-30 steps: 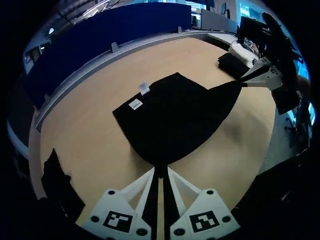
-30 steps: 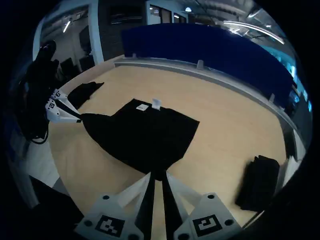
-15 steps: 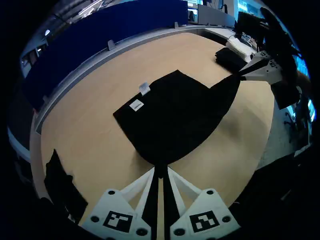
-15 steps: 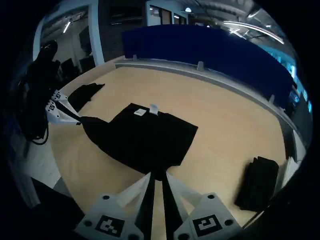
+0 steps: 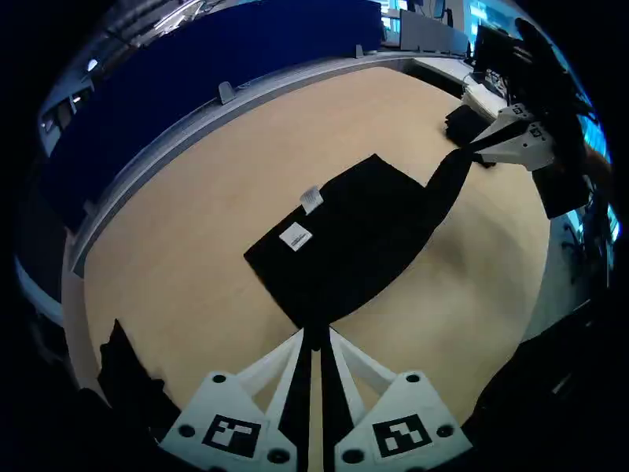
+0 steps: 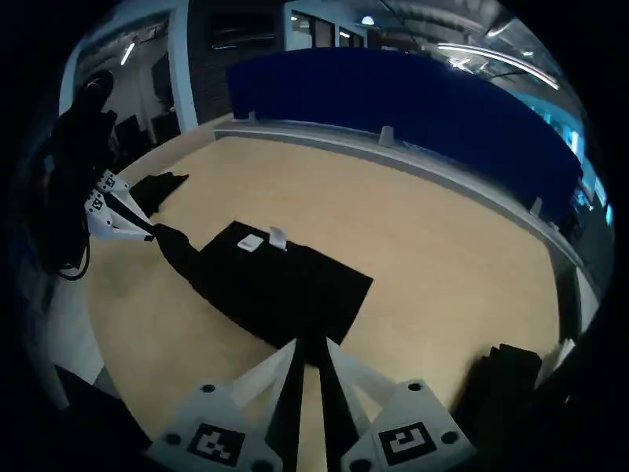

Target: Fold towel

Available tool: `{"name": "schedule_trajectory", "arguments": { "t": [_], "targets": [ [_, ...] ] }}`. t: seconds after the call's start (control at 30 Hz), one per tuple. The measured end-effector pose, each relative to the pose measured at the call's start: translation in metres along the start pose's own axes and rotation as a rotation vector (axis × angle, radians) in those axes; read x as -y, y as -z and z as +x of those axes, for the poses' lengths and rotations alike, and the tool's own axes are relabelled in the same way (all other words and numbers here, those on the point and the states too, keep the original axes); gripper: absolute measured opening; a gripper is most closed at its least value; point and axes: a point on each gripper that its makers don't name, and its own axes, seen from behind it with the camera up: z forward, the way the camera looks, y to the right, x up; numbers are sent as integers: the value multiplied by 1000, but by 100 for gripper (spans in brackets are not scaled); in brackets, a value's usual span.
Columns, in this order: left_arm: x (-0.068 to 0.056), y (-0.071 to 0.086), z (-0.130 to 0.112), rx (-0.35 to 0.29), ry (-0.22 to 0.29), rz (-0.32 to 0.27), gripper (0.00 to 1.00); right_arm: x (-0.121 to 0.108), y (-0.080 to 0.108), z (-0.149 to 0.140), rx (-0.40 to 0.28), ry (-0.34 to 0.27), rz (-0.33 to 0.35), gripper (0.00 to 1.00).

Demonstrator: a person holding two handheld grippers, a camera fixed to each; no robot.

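Towel [image 5: 354, 236], black, lies with its far half flat in the middle of the pale wooden table [image 5: 181, 259], its two near corners lifted. The left gripper [image 5: 317, 332] is clamped on one corner and the right gripper [image 6: 312, 341] on the other, pulling the cloth taut between them. Two white tags [image 5: 296, 236] sit near the far edge, their print too small to read. A dark cloth heap [image 6: 503, 377] at the table's edge is hard to make out.
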Motion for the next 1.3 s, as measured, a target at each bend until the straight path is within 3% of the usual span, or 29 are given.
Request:
{"name": "schedule_trajectory", "arguments": {
  "t": [0.3,0.8,1.0,1.3],
  "targets": [
    [27,-25,12,70,-45,-2,8,-24,-30,10,18,8,-19,12],
    [53,-62,15,159,-125,10,11,-42,-59,-1,48,-38,-54,12],
    [58,-75,16,144,-135,27,14,-44,-67,-7,59,-50,-64,12],
    [67,-90,13,88,-84,84,27,-47,-83,-12,64,-77,-89,16]
  ]
}}
